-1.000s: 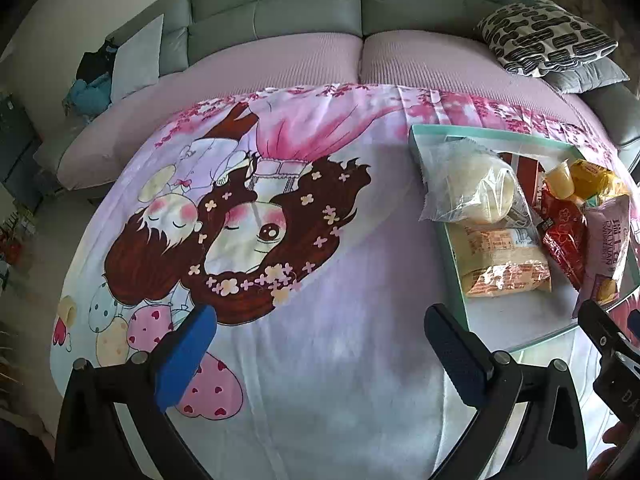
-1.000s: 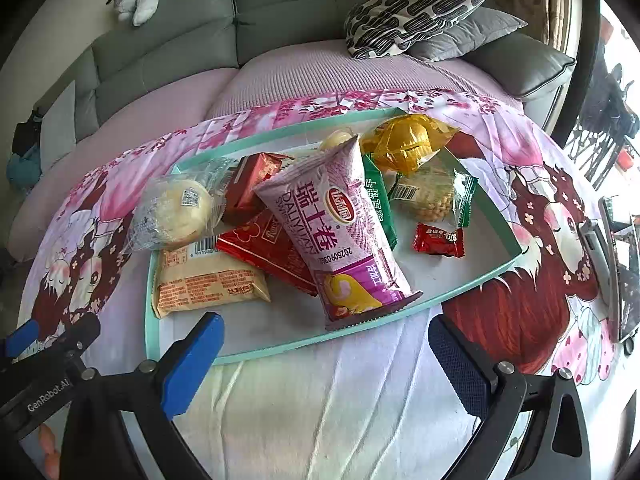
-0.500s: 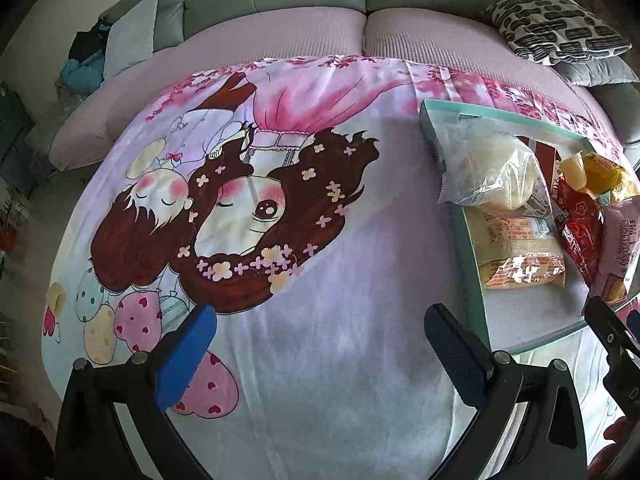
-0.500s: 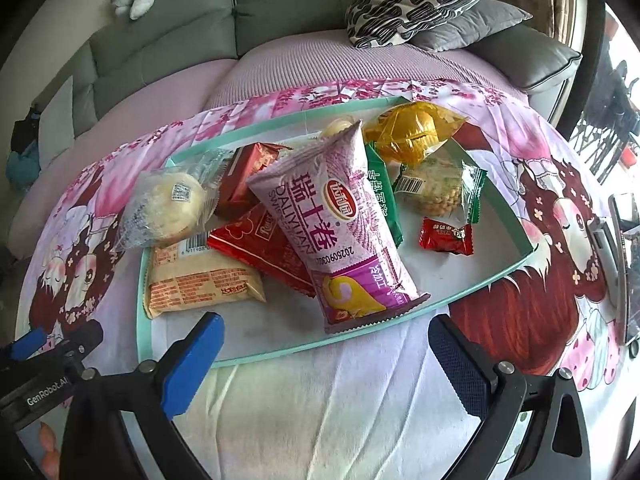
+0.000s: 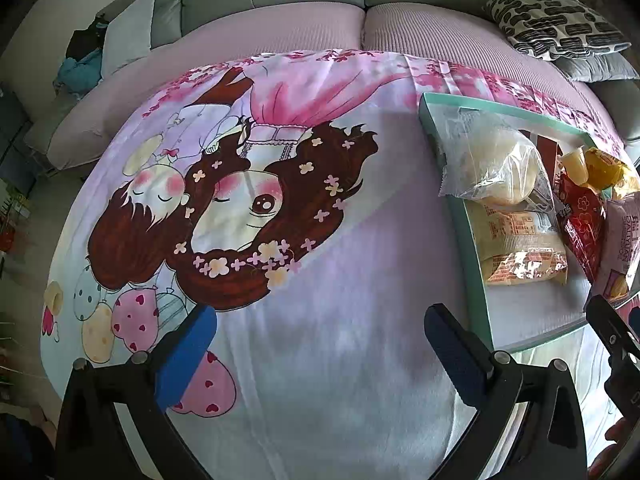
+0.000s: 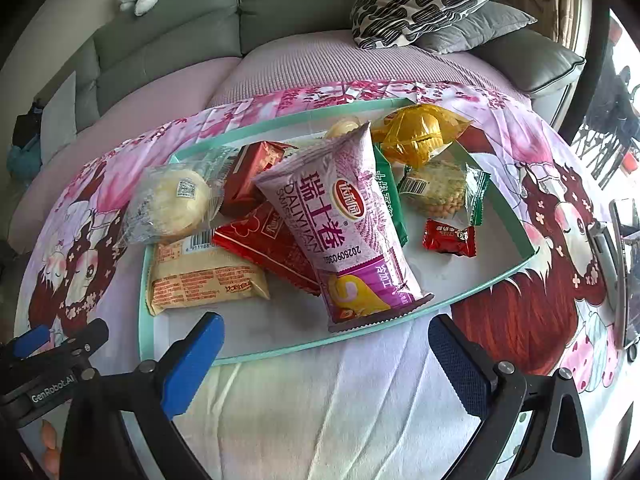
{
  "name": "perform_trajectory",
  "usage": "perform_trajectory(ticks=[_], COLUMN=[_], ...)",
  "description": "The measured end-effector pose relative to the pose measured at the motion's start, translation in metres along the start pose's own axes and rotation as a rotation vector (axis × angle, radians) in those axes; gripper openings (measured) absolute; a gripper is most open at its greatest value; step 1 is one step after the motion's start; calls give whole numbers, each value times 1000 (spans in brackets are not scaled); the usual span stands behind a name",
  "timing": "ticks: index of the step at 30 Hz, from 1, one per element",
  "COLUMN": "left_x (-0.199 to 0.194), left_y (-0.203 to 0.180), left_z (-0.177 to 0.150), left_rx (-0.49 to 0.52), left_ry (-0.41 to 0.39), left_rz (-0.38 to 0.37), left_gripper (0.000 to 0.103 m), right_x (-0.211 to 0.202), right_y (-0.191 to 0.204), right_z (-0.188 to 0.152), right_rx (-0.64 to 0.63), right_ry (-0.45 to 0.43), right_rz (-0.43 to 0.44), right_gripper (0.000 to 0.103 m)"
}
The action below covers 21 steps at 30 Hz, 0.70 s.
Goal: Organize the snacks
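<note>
Snack packets heaped in the teal tray (image 6: 516, 266), purple Swiss-roll bag (image 6: 352, 224) atop; left tongs (image 5: 320, 344) and right tongs (image 6: 326, 354) gape empty beside its near rim; heap fits either sorting pending or gathering complete

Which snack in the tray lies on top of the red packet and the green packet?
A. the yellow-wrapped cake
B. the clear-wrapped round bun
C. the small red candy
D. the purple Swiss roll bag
D: in the right wrist view the purple Swiss roll bag overlaps the red packet on one side and the green packet on the other, inside the tray.
</note>
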State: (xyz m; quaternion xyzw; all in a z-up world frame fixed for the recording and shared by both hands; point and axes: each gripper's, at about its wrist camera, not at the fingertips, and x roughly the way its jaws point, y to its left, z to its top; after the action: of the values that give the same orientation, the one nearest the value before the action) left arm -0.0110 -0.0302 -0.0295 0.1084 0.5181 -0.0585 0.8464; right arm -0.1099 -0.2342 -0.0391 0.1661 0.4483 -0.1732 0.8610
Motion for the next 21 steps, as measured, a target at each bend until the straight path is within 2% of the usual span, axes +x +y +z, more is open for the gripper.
perform_trajectory(ticks=[21], left_x=[-1], left_y=[-2], left_z=[0], left_rx=[11], left_ry=[-15], left_rz=[-5], left_gripper=[103], right_x=[1], right_y=[-1], right_z=[0], right_rx=[6], right_ry=[10], right_rz=[-4], right_gripper=[103])
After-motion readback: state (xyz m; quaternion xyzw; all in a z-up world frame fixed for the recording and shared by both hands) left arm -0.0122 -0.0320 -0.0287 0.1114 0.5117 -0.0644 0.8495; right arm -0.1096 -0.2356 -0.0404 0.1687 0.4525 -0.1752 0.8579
